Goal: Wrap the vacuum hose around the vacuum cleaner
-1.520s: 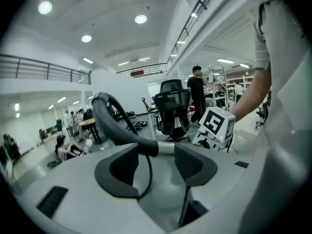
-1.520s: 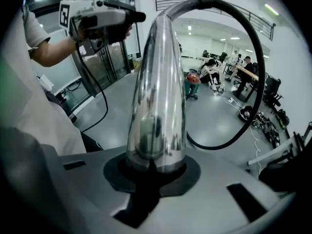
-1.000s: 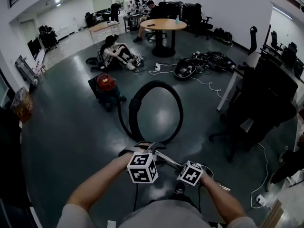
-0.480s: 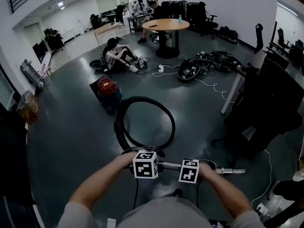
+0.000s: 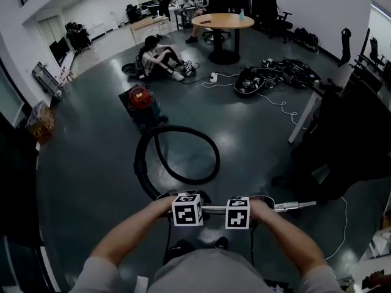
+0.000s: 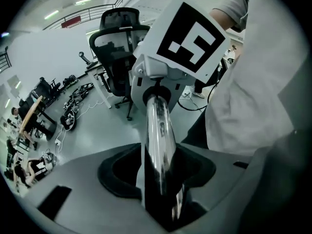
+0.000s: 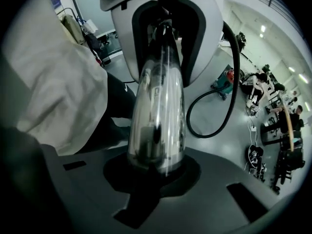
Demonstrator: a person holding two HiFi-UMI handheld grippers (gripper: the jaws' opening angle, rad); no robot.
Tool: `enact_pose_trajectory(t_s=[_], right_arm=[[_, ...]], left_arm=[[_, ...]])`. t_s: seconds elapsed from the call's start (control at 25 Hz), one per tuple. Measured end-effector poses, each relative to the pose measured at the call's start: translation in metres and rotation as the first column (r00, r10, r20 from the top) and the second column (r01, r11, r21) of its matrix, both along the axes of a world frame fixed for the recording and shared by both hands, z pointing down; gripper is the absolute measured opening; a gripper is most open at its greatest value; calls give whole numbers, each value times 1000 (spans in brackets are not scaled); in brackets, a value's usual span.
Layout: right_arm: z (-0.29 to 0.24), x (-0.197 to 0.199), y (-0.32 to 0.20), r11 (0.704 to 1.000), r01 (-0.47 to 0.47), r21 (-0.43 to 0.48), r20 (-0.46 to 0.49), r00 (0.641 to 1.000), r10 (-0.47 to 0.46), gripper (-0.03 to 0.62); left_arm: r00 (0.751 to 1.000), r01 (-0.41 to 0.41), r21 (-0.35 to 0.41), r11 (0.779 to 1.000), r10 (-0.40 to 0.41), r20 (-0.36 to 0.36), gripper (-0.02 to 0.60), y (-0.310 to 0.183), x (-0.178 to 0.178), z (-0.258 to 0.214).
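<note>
Head camera looks down; gripper views share tube (image 6: 158,140).

Open floor (image 5: 85,157) around hose loop (image 5: 178,127); vacuum cleaner (image 5: 140,99) beyond.

Hose (image 5: 138,160) black; vacuum cleaner (image 5: 142,99) red-topped; tube (image 5: 293,206) shiny chrome; floor (image 5: 91,163) dark grey.

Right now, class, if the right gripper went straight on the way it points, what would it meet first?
The right gripper clamps the metal tube; pointing steeply down, it would probably meet the floor next, though depth is unclear.
</note>
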State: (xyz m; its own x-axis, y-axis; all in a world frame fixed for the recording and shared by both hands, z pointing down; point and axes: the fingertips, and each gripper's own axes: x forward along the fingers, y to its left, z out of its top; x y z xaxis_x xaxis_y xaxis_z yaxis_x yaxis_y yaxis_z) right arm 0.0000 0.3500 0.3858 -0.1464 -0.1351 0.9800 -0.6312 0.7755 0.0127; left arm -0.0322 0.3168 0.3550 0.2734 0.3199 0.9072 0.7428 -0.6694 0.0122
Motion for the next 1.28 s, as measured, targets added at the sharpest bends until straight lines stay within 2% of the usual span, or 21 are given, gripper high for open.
enact_pose_trajectory(t_s=[0.12, 0.36, 0.48, 0.6, 0.68, 0.8, 0.96, 1.12, 1.28], right_arm=[[3, -1, -4, 1000, 13, -25, 26, 1000, -13, 57], [14, 0, -7, 993, 25, -118, 86, 996, -14, 57], [17, -4, -6, 982, 7, -187, 111, 994, 14, 57], [13, -4, -39, 996, 22, -81, 111, 994, -13, 58], [11, -1, -54, 998, -25, -63, 148, 988, 34, 86], [-6, 3, -85, 992, -119, -42, 225, 966, 126, 164], [-32, 14, -135, 991, -113, 67, 162, 982, 101, 190], [-75, 18, -190, 964, -150, 221, 171, 979, 113, 199], [-107, 19, -236, 929, -204, 310, 189, 970, 150, 199]], left_arm=[[1000, -5, 3, 1000, 5, 5, 177, -3, -1, 4], [1000, 7, -14, 1000, -7, -3, 170, -13, 3, 10], [1000, 7, -34, 999, -7, 13, 170, -25, 2, 12], [999, 11, -55, 998, -9, 34, 170, -41, 2, 15], [999, 18, -57, 998, -15, 44, 170, -55, 4, 18], [999, 29, -55, 998, -26, 45, 169, -84, 4, 20], [996, 85, -119, 989, -81, 32, 169, -123, 11, 17], [988, 154, -160, 975, -152, 22, 167, -169, 18, 17], [971, 237, -237, 942, -236, 36, 167, -208, 21, 17]])
